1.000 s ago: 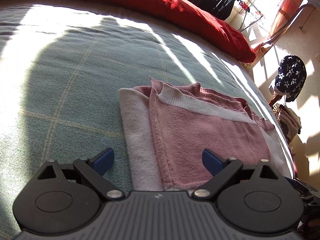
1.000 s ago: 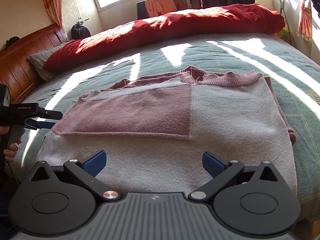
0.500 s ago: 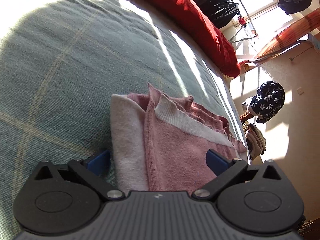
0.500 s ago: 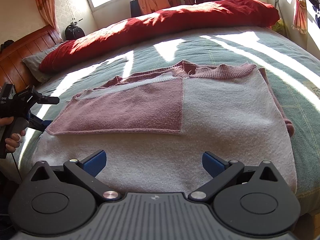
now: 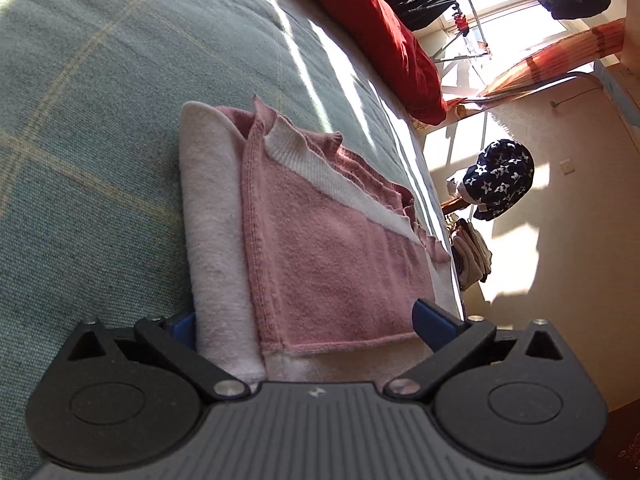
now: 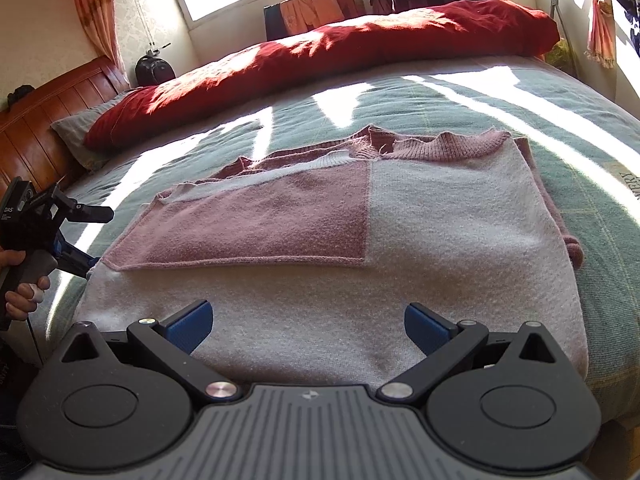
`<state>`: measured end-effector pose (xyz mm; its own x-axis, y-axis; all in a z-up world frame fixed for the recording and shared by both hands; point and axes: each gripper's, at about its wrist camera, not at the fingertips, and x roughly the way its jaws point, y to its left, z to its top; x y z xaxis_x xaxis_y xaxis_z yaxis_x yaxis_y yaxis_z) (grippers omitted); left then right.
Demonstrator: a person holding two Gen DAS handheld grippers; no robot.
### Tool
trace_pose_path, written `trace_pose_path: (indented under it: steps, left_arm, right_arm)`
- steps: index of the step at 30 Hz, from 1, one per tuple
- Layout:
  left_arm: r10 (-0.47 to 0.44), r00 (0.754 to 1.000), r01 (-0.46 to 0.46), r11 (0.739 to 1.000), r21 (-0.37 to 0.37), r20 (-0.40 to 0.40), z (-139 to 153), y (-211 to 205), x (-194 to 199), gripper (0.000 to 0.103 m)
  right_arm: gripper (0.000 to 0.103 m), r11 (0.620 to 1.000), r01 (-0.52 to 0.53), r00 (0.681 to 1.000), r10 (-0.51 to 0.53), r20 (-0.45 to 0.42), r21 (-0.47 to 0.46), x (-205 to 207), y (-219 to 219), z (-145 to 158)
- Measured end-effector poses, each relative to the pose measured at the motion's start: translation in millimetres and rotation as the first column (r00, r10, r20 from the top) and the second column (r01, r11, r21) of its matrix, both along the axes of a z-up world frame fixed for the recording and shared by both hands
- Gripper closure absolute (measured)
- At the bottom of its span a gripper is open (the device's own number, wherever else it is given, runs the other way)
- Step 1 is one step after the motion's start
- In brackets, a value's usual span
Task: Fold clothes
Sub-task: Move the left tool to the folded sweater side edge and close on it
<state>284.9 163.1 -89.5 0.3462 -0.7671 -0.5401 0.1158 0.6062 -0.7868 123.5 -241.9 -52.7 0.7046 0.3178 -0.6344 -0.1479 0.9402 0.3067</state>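
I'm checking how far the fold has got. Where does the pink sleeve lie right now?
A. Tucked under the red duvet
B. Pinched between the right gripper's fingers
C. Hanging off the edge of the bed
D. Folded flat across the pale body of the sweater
D: in the right wrist view the pink sleeve lies flat on the pale sweater, with the right gripper open and holding nothing, and the red duvet far behind.

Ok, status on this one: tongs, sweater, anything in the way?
Left tongs open, straddling sweater edge, jaws just widened. Right tongs open above sweater hem, nothing held. Sweater flat on bed, one sleeve folded in. Nothing obstructing.
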Motion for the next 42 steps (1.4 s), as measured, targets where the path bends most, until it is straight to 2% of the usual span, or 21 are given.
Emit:
trace_pose_path:
  steps: [3,9,12,14,18,21,25,28,30,33,35,36,38,40,42]
  left_arm:
    - [0.003,1.000,-0.004,1.000,-0.015,-0.020,-4.6,-0.2,8.4,0.001]
    - [-0.009,1.000,0.008,0.999,-0.046,-0.013,-12.5,-3.5,51.6,0.001]
    - [-0.023,1.000,0.022,0.998,-0.051,-0.010,-13.4,-4.9,57.5,0.001]
    - [-0.049,0.998,0.051,0.997,-0.053,0.026,-12.0,-4.8,47.9,0.002]
    - [-0.088,0.993,0.096,0.990,-0.104,0.081,-15.6,5.3,21.2,0.002]
    - [-0.091,0.994,0.096,0.990,-0.103,0.053,-16.5,4.2,30.0,0.003]
    - [-0.116,0.992,0.119,0.991,-0.060,0.056,-14.9,-11.0,58.6,0.004]
    - [-0.112,0.992,0.115,0.993,-0.040,0.062,-13.7,-12.9,58.4,0.004]
    - [-0.113,0.991,0.115,0.993,-0.023,0.065,-11.2,-10.8,48.6,0.008]
    - [-0.112,0.993,0.112,0.994,0.000,0.048,-9.9,-4.8,38.7,0.021]
    - [-0.079,0.997,0.079,0.997,0.020,0.014,-13.3,1.8,39.2,0.041]
    - [-0.072,0.997,0.072,0.997,0.033,0.006,-14.4,2.5,40.0,0.046]
    - [-0.058,0.998,0.058,0.997,0.060,-0.008,-16.4,4.1,41.5,0.064]
    - [-0.056,0.998,0.056,0.993,0.100,-0.003,-17.1,4.9,40.6,0.071]
    - [-0.043,0.999,0.044,0.994,0.104,-0.005,-18.9,6.4,39.7,0.072]
  right_arm:
    - [0.000,1.000,-0.003,1.000,0.003,-0.007,0.000,-1.1,0.4,-2.2]
    - [0.000,0.999,0.023,1.000,-0.024,-0.018,-0.033,-1.3,-0.9,-2.0]
    - [0.000,0.999,0.040,0.999,-0.041,-0.021,-0.032,0.8,-3.0,-2.0]
    - [0.000,0.999,0.037,0.999,-0.038,-0.027,-0.029,1.9,-2.5,-3.1]
    - [0.000,0.999,0.012,0.999,-0.014,-0.031,-0.049,1.4,0.7,-5.4]
    - [0.000,0.998,0.006,1.000,-0.007,-0.027,-0.062,1.6,2.2,-4.7]
    - [0.000,0.998,0.007,1.000,-0.008,-0.011,-0.056,3.0,4.4,-1.2]
    - [0.000,0.999,-0.006,1.000,0.006,0.002,-0.051,2.1,6.9,1.7]
    - [0.000,0.998,-0.013,1.000,0.013,0.007,-0.056,1.1,7.9,2.7]
    - [0.000,0.998,-0.016,1.000,0.017,0.013,-0.066,0.3,7.3,3.3]
    - [0.000,0.998,-0.013,1.000,0.014,0.016,-0.063,0.8,6.2,3.5]
    - [0.000,0.998,-0.014,1.000,0.015,0.017,-0.058,1.1,6.0,3.9]
    - [0.000,0.998,-0.023,0.999,0.024,0.026,-0.054,1.0,7.9,6.3]
    - [0.000,0.998,-0.042,0.998,0.044,0.041,-0.051,0.7,10.6,9.4]
    - [0.000,0.997,-0.067,0.996,0.069,0.055,-0.042,1.1,13.3,12.5]
